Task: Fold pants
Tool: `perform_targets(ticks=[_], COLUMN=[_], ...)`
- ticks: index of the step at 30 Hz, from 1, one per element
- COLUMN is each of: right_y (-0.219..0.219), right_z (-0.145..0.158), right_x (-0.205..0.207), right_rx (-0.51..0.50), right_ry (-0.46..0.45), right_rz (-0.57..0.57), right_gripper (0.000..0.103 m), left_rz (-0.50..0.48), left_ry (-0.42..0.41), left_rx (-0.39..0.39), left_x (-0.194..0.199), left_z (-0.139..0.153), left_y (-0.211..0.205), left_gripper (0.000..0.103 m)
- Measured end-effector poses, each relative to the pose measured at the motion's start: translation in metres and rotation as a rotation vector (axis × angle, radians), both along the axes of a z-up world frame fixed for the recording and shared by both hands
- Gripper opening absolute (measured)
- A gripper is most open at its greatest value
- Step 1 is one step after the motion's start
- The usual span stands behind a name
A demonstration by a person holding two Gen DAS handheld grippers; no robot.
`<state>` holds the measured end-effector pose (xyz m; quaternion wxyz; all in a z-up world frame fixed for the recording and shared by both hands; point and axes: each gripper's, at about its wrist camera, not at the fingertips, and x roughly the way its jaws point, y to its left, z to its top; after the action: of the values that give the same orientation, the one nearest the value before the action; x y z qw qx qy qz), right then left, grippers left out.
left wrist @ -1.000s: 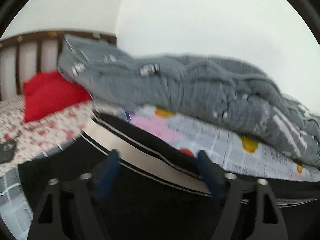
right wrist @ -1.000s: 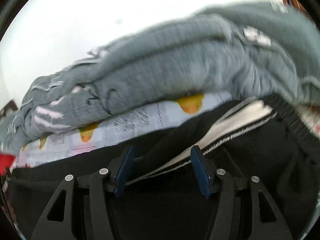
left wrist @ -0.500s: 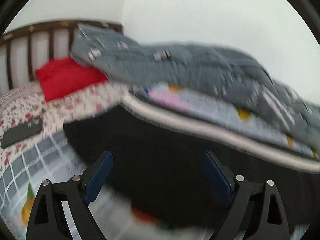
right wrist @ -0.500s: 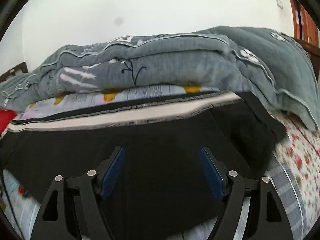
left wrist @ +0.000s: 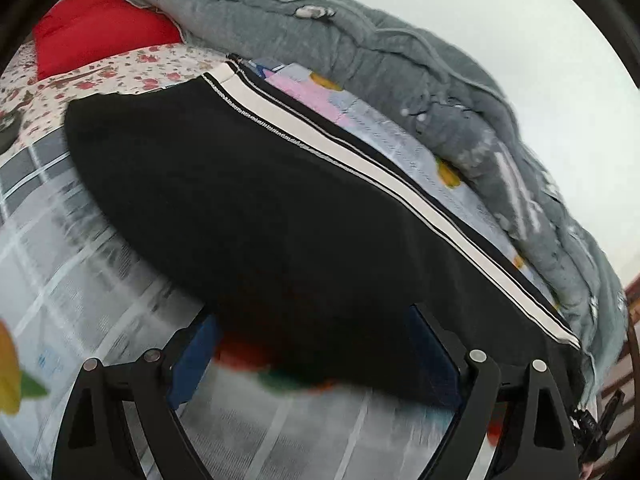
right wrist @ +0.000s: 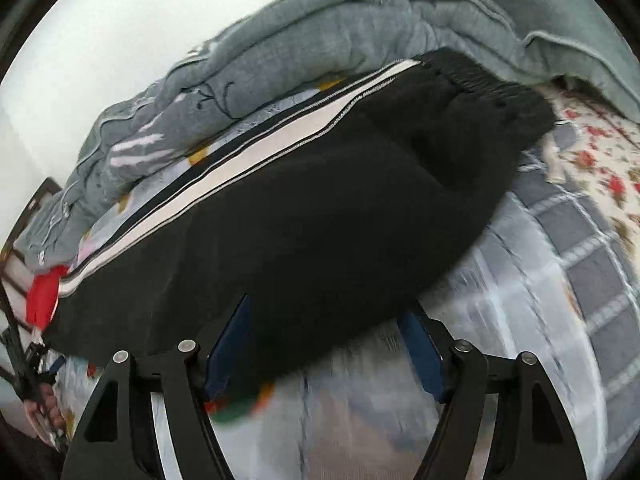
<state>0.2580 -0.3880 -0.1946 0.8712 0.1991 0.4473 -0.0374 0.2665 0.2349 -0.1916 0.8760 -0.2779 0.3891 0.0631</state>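
Note:
The black pants [left wrist: 260, 200] lie flat on the bed, their white side stripe [left wrist: 360, 160] running along the far edge. In the right wrist view the pants [right wrist: 320, 220] end in a gathered waistband [right wrist: 480, 76] at the upper right. My left gripper [left wrist: 316, 344] stands open wide over the near edge of the cloth, pads apart from it. My right gripper [right wrist: 326, 340] also straddles the near edge. Its jaws are closing, and the blue pads [right wrist: 420, 352] do not press the cloth.
A bulky grey quilt [left wrist: 360, 40] is piled behind the pants, also visible as the quilt [right wrist: 320, 32]. A red pillow [left wrist: 96, 28] and floral sheet [left wrist: 140, 68] lie far left. A checked printed sheet [left wrist: 100, 280] covers the near bed. A hand [right wrist: 40, 412] shows at the lower left.
Both grippers have pulled back from the striped fold to the near edge of the pants and tipped downward. The pants now lie spread flat. The right jaws stand wider than a second ago.

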Motion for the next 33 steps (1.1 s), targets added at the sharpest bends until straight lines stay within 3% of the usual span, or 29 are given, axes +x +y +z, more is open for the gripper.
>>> perform_targets(ticks=[2,4,5,6,7,8,9,11,13,19,28,31,32,33], right_y=[0.001,0.003,0.005,0.007,0.005,0.001,-0.008,-0.024,-0.031,-0.023,-0.043,-0.050,-0.053,-0.056], right_z=[-0.002,-0.006,-0.007,-0.007,-0.008,-0.009,-0.010,-0.012,-0.009,0.016,0.005,0.006,0.009,0.013], right_x=[0.016,0.031,0.036,0.038,0.038,0.038,0.034,0.025,0.011,-0.046,-0.175,-0.196,-0.200,-0.204], right_rx=[-0.012,-0.011,-0.020,-0.044,-0.048,-0.008,0.046,0.158,0.204,0.128,0.178,0.159,0.140,0.116], right_ry=[0.010,0.005,0.003,0.003,0.000,-0.013,-0.033,-0.062,-0.092,-0.176,-0.208,-0.207,-0.213,-0.223], right_rz=[-0.042,-0.051,-0.059,-0.074,-0.088,-0.085,-0.084,-0.100,-0.109,-0.061,-0.044,-0.035,-0.040,-0.056], right_gripper=[0.063,0.062,0.061,0.047,0.023,0.021,0.017,0.015,0.013,0.012,0.010,0.015,0.019,0.032], left_rz=[0.025,0.046,0.061,0.086,0.100,0.107,0.106,0.096,0.076,0.007,-0.047,-0.072,-0.072,-0.055], left_ry=[0.011,0.023,0.034,0.046,0.046,0.039,0.029,0.009,0.006,0.006,-0.041,-0.046,-0.052,-0.054], left_rx=[0.011,0.062,0.096,0.126,0.128,0.111,0.073,0.032,0.040,0.149,0.138,0.199,0.209,0.220], left_x=[0.011,0.021,0.023,0.023,0.021,0.017,0.012,0.005,-0.005,-0.047,-0.141,-0.154,-0.158,-0.162], left_z=[0.000,-0.002,-0.004,-0.005,-0.006,-0.006,-0.007,-0.007,-0.005,0.008,0.006,0.003,0.003,0.004], left_y=[-0.004,-0.009,-0.010,-0.011,-0.008,-0.004,0.001,0.008,0.010,0.002,0.004,-0.003,-0.005,-0.006], left_gripper=[0.085,0.067,0.049,0.037,0.032,0.020,0.016,0.015,0.014,0.014,0.015,0.021,0.028,0.046])
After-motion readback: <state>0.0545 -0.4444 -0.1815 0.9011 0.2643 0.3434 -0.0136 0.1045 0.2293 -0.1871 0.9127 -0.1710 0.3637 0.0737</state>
